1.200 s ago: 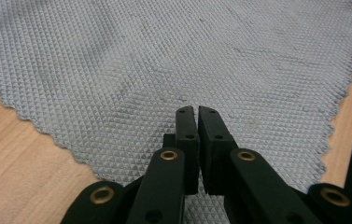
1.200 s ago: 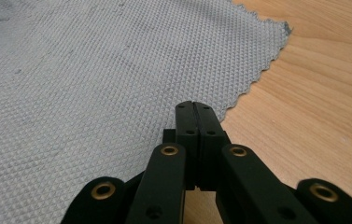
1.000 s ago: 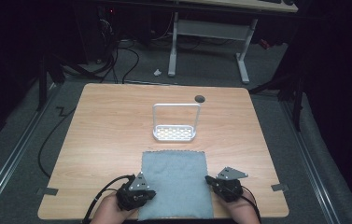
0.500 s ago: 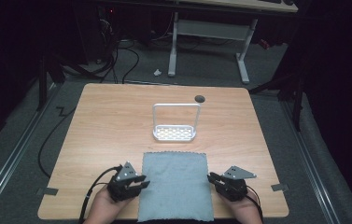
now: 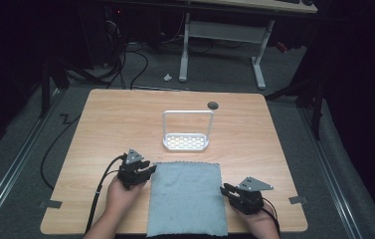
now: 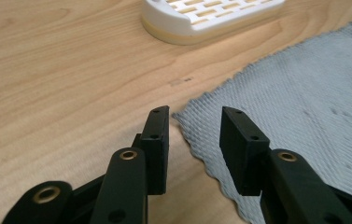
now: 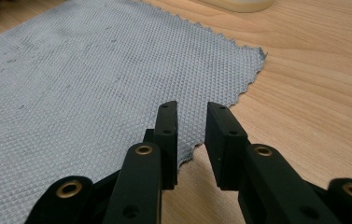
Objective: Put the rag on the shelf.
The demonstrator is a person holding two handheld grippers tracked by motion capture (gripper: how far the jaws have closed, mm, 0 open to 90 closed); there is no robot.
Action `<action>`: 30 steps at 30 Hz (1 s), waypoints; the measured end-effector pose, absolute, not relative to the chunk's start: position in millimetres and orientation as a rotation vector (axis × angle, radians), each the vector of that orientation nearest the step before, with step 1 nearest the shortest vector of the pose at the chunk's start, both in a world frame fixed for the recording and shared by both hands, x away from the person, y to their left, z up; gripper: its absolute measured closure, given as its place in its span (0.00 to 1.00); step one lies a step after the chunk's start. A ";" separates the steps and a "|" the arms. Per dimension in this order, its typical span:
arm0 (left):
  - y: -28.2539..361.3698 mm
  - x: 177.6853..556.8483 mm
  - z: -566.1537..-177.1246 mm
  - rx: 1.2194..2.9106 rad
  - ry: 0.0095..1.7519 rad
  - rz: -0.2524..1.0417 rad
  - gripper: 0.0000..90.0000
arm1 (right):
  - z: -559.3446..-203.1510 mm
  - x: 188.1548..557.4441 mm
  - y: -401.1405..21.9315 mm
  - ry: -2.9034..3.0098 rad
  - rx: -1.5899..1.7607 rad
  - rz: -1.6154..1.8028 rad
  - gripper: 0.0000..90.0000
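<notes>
Now both the left gripper and right gripper gape (jaws just opening) beside the grey cloth.

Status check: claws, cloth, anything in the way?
Both claws open, jaws just opened, nothing gripped. Left claw at far-left corner of grey cloth; right claw at its right edge. Cloth flat on table. White rack beyond cloth, apart.

A light wooden worktop carries a flat grey woven cloth at its near edge and a white slotted rack with a wire hoop just beyond.
</notes>
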State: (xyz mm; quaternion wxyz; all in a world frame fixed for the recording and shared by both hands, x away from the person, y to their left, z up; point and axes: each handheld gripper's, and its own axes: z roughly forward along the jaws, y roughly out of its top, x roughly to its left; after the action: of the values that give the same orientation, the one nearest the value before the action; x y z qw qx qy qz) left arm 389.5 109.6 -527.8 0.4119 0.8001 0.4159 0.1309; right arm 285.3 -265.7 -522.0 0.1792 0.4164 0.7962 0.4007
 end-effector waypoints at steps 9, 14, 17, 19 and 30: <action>102.6 396.9 -533.2 2.019 1.055 0.295 0.72 | -524.0 287.4 -265.4 2.255 1.177 1.131 0.83; 100.6 395.4 -534.7 2.008 1.062 0.309 0.82 | -525.1 289.0 -267.2 2.244 1.198 1.143 0.80; 100.6 395.4 -534.9 2.010 1.067 0.307 0.89 | -523.1 290.2 -267.5 2.211 1.236 1.165 0.77; 100.7 395.8 -535.1 2.010 1.066 0.292 0.95 | -519.6 294.3 -266.2 2.184 1.262 1.163 0.76; 100.5 396.0 -535.1 2.020 1.048 0.277 0.99 | -523.7 359.5 -246.2 2.133 1.382 1.018 0.72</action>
State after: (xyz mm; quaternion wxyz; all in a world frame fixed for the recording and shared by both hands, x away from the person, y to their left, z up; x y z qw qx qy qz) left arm 396.0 100.5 -535.1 0.4122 0.8028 0.4165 0.1100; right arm 359.5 -246.2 -523.7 0.2006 0.4944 0.7633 0.3642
